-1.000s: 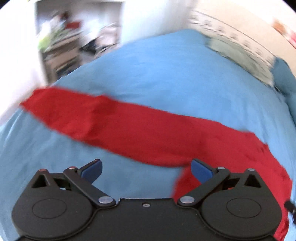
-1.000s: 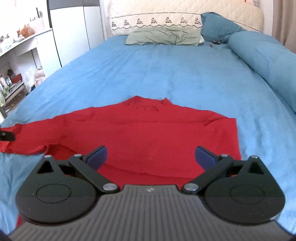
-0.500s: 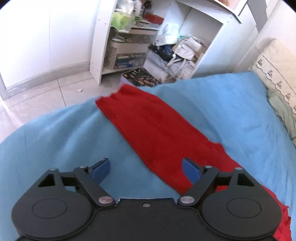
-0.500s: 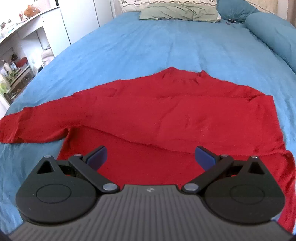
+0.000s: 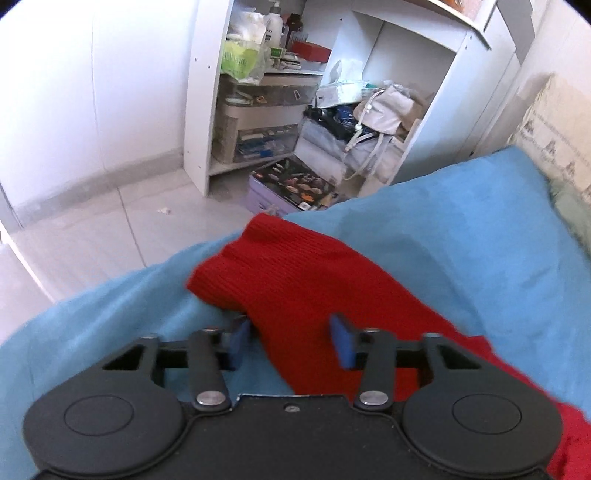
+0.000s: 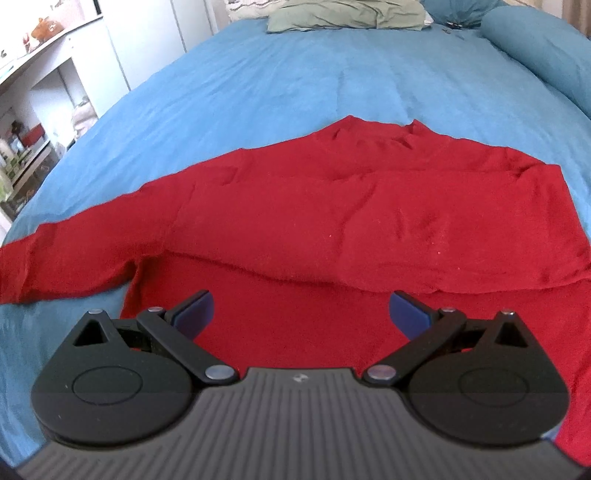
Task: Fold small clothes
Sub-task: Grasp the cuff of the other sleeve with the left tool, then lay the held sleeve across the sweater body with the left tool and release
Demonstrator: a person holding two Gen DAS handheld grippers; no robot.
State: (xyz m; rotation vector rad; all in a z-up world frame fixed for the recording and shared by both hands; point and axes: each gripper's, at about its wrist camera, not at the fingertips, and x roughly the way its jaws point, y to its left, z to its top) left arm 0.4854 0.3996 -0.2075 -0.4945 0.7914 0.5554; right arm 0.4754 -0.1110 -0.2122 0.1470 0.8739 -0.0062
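On a bed covered with a blue sheet (image 6: 295,74), a red long-sleeved sweater (image 6: 369,221) lies spread flat, its collar pointing toward the headboard and one sleeve already folded across the chest. The other sleeve (image 6: 74,258) stretches out sideways toward the bed's edge. Green pillows (image 6: 347,14) sit at the head of the bed, and a blue bolster (image 6: 546,48) runs along the far side.

The right gripper (image 6: 301,314) hangs above the sweater's lower hem with its jaws spread wide and nothing between them.

The left gripper (image 5: 291,341) is down at the end of the outstretched sleeve (image 5: 295,273), near the corner of the mattress. Its jaws stand partly closed, astride the ribbed cuff; the blue pads (image 5: 341,343) sit on either side of the fabric, but a gap shows beside them, so the cloth is not yet pinched.

Beyond the bed's edge the left wrist view shows a pale tiled floor (image 5: 92,229), a white wall, and a white open shelving unit (image 5: 207,92) crammed with bottles, a green bag, clear plastic drawers and a heap of bags and cables.
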